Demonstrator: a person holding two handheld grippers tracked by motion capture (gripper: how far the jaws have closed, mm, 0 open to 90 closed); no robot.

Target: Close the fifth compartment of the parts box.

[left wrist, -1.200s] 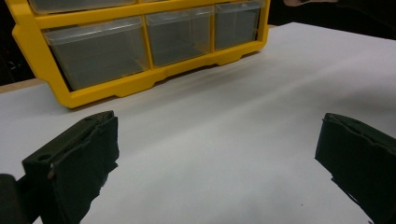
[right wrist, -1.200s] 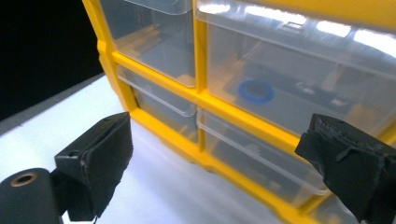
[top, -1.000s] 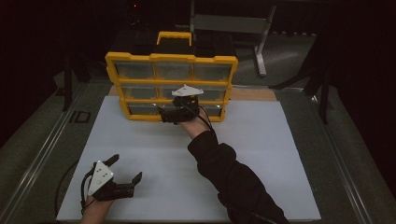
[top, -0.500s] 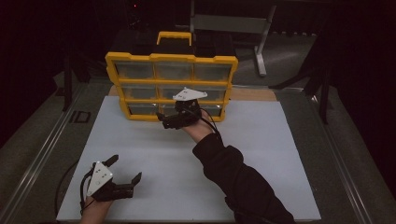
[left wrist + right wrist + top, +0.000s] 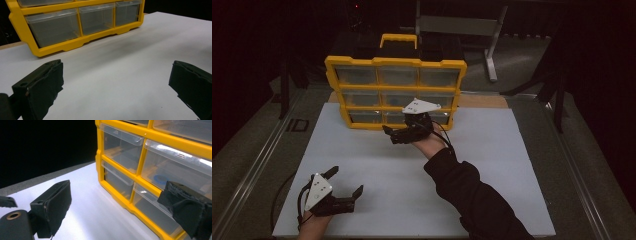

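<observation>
One yellow drawer cabinet (image 5: 395, 92): stands upright at the far edge of your white table mat (image 5: 492, 170), front facing you. Nine clear plastic drawers, three rows of three; one yellow carry handle (image 5: 398, 38) on top. In the right gripper view, one small blue ring (image 5: 160, 179) shows inside a middle-row drawer (image 5: 175, 170).

Two grippers, one in each of your hands. Your right gripper (image 5: 393, 134): just in front of the cabinet's bottom row, near its middle drawer, jaws spread wide, nothing between them; whether a jaw touches the cabinet cannot be told. Your left gripper (image 5: 345, 182): resting low at the mat's near left corner, well apart from the cabinet, jaws likewise spread and empty.

One dark sleeve (image 5: 472, 200) on your right arm. One grey metal stand (image 5: 462, 25) behind the cabinet.
</observation>
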